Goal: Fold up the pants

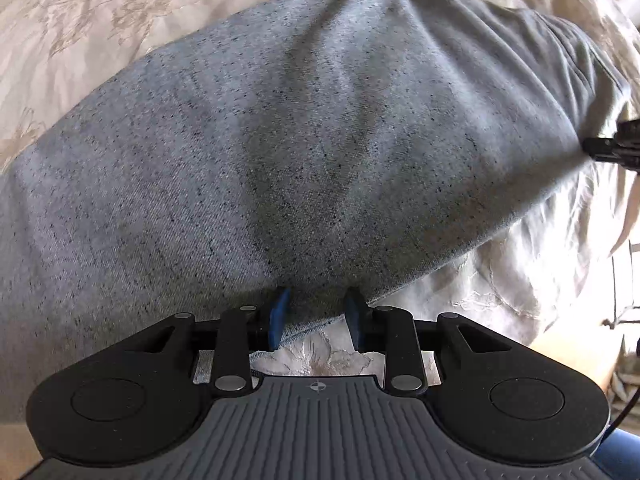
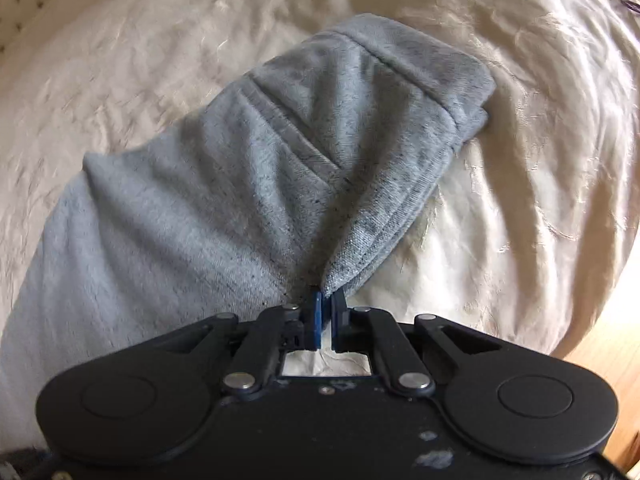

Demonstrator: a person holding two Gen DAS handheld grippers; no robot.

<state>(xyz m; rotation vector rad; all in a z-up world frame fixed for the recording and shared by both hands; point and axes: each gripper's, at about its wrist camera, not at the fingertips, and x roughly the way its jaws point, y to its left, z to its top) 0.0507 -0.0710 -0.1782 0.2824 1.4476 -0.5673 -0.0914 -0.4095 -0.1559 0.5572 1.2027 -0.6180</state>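
Grey pants (image 1: 304, 140) lie spread over a cream bedspread and fill most of the left wrist view. My left gripper (image 1: 317, 314) points down at their near edge. Its blue pads (image 1: 279, 314) stand a little apart with a bunch of the cloth pinched between them, and creases fan out from that spot. In the right wrist view the pants (image 2: 224, 184) show a waistband (image 2: 452, 92) at the upper right and a pocket seam. My right gripper (image 2: 327, 312) is shut on a pinch of the hem beside the waistband. That same gripper (image 1: 612, 148) shows as a black part at the right edge of the left wrist view.
The crumpled cream bedspread (image 2: 520, 200) surrounds the pants on all sides. A wooden floor (image 2: 608, 380) shows past the bed's edge at the lower right. A pale dotted panel (image 2: 24, 4) stands at the far upper left.
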